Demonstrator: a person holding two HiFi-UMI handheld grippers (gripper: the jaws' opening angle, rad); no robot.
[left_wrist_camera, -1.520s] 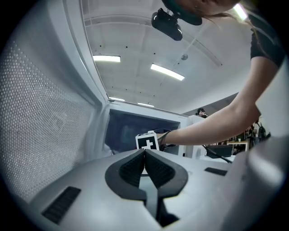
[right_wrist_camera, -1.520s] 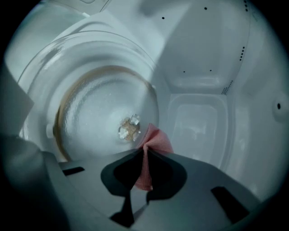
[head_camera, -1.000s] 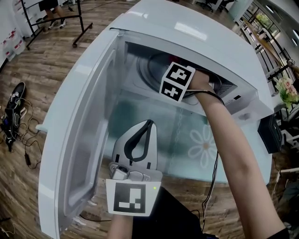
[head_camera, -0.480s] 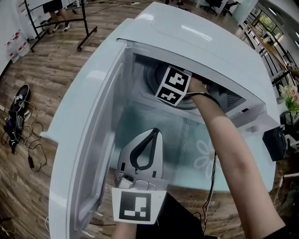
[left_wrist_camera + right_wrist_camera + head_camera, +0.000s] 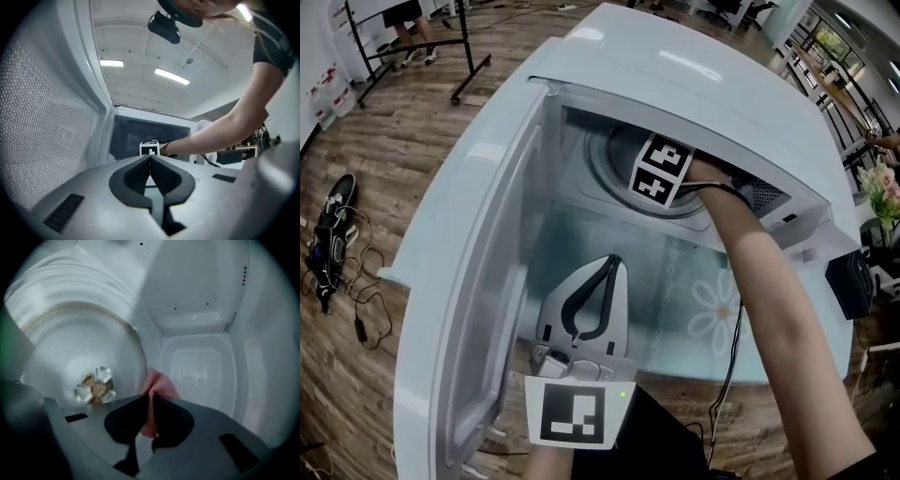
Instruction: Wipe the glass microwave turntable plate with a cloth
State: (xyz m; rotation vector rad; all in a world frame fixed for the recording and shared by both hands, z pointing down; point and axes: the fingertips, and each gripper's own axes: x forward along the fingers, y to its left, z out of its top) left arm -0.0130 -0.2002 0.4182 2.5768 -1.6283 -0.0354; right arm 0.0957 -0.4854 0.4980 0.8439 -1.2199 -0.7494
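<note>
A: Plate?

B: Round clear glass plate point(image 5: 84, 357), lying flat on the floor of the microwave point(image 5: 675, 66), left side of the chamber in the right gripper view. Brownish ring of residue around it. Three glass knobs at the hub point(image 5: 93, 385), with brown crumbs among them.

A: Cloth?

B: Pink cloth point(image 5: 158, 386), pinched in the right claw point(image 5: 151, 397). Jaws closed down on it, a fold sticking out past the tips. The fold sits just beside the plate's right rim; can't tell whether it touches the glass.

A: Right arm's pose?

B: Bare forearm point(image 5: 769, 281) runs from near right, over the desk point(image 5: 712, 300), into the chamber. Claw is inside, angled down at the plate. From the head view only its marker cube point(image 5: 663, 171) shows, at the chamber mouth.

A: Left side?

B: Left claw point(image 5: 150, 157) held low and near, over the desk, alongside the open door point(image 5: 469, 281). Tips point towards the far chamber. Jaws pressed together, nothing between them.
</note>
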